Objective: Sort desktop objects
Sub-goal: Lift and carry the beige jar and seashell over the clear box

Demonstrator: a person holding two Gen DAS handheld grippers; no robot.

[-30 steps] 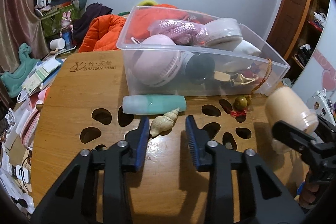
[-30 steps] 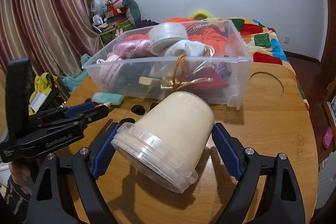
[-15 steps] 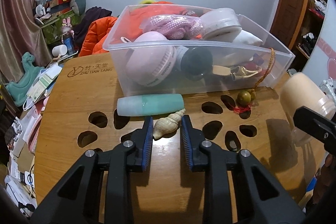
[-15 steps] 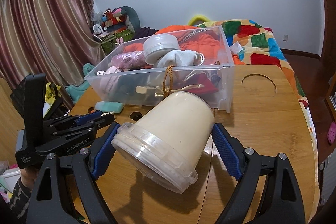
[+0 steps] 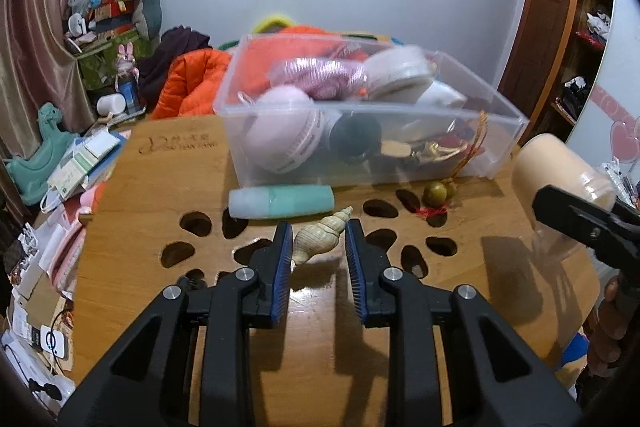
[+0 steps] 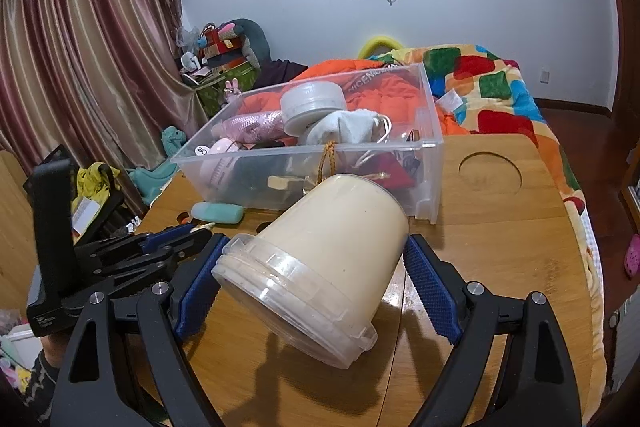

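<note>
- Left hand-held gripper [image 5: 316, 251] sits low over the wooden tabletop [image 5: 168, 187] with its blue-padded fingers [image 5: 280, 263] apart on either side of a cream spiral seashell [image 5: 322, 239]; the left pad is at the shell's wide end, the right pad stands clear of it.
- Right hand-held gripper [image 6: 316, 291] is clamped on a cream plastic tub with a clear lid [image 6: 320, 267], held tilted above the tabletop with the lid end toward the camera.
- Seashell lies on the tabletop among the dark oval cut-outs [image 5: 195, 223], its pointed tip aimed at the teal cylindrical bottle [image 5: 280, 202].
- Teal bottle lies on its side just in front of the clear plastic storage bin [image 5: 360, 163], almost touching the bin's front wall.
- Storage bin holds a pink round device [image 5: 280, 139], a pink knitted bundle [image 5: 320, 77], a white round tin [image 5: 396, 71] and other items I cannot make out.
- A brown bead on a red tassel cord [image 5: 435, 194] rests on the tabletop right of the bottle; its gold cord runs up over the bin's rim.
- Behind the tabletop lies an orange jacket [image 5: 188, 87].
</note>
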